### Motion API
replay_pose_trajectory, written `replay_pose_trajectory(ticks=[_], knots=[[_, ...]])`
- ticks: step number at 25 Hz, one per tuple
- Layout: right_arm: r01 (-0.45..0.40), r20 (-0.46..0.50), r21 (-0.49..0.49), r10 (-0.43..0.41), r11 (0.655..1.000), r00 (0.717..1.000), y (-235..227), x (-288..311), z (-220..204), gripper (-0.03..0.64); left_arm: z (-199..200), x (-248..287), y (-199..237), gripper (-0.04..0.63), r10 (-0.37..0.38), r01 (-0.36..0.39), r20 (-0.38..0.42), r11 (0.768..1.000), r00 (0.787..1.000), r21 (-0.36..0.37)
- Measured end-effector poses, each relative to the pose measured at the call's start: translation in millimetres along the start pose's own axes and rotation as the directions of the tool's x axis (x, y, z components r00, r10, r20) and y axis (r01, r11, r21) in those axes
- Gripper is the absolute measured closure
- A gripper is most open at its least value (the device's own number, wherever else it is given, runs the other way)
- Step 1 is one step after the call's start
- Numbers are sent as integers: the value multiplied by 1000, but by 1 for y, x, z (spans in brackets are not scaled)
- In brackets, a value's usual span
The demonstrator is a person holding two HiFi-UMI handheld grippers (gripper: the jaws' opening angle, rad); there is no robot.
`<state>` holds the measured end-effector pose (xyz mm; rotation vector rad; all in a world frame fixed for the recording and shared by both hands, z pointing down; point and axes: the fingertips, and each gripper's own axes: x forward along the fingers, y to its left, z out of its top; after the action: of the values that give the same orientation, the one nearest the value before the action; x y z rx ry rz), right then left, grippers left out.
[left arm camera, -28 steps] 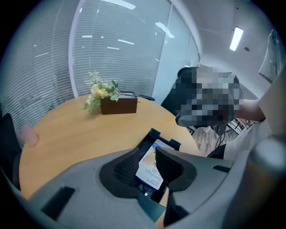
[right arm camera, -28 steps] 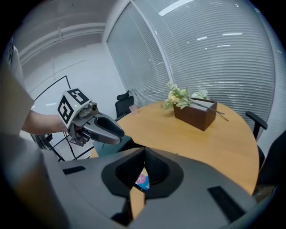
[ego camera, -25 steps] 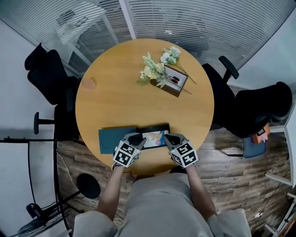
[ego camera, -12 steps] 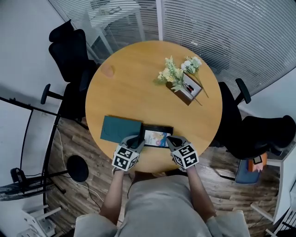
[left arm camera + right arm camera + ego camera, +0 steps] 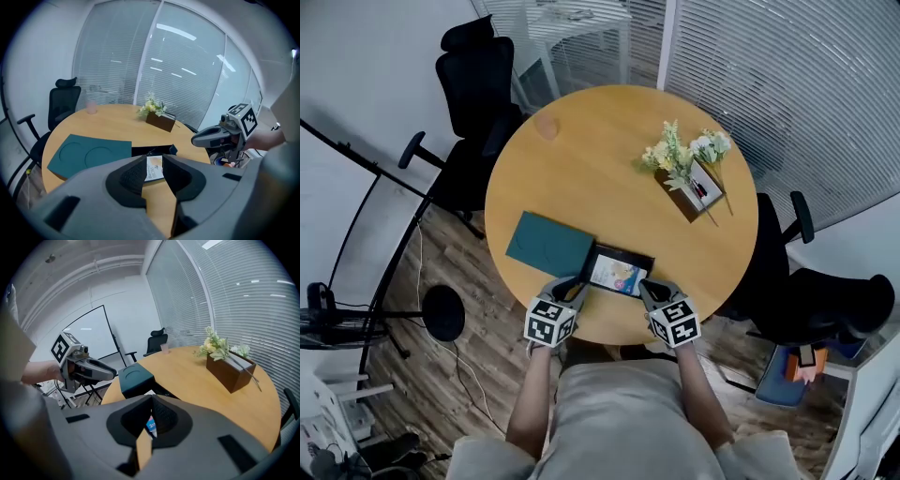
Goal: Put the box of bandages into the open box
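The left hand-held gripper [image 5: 153,160] has its jaws a little apart, and nothing is between them. Through the narrow gap only the box of bandages [image 5: 616,275] shows, lying further ahead. The right hand-held gripper [image 5: 152,398] has its jaws drawn together at the tips, and it grips nothing. A small blue and white piece of the same box shows behind its pads.

In the head view, both hand-held grippers are at the near edge of the round wooden bench [image 5: 600,178], one at each side of the open box [image 5: 624,253]. They point toward it, and their tips are just beside its near corners. The open box is black, and the box of bandages lies flat inside it with its printed face up. A dark green lid [image 5: 547,244] lies flat on the bench at the left of the open box and touches it.

Well apart, at the far right of the bench, stands a brown wooden holder [image 5: 696,190] with pale flowers. A small pink cup [image 5: 546,127] is near the far left edge. A black office chair [image 5: 478,70] stands behind the bench on the left.
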<state>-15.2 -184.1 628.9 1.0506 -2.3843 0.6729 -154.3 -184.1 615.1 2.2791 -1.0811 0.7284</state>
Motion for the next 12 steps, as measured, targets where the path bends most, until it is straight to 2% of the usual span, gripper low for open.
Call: replay_pose_trajectory(ticks=[6,12], knots=[[-1,-11,-40,0,999,1000,-2,-15,-17,618,-14,-1,-11,526,33,-32,18,998,999,-52],[3,-2,-39,-3,999,1000,-10,-25,-28,618,-21,3,-25,546,46,-43,38,995,998,-92]])
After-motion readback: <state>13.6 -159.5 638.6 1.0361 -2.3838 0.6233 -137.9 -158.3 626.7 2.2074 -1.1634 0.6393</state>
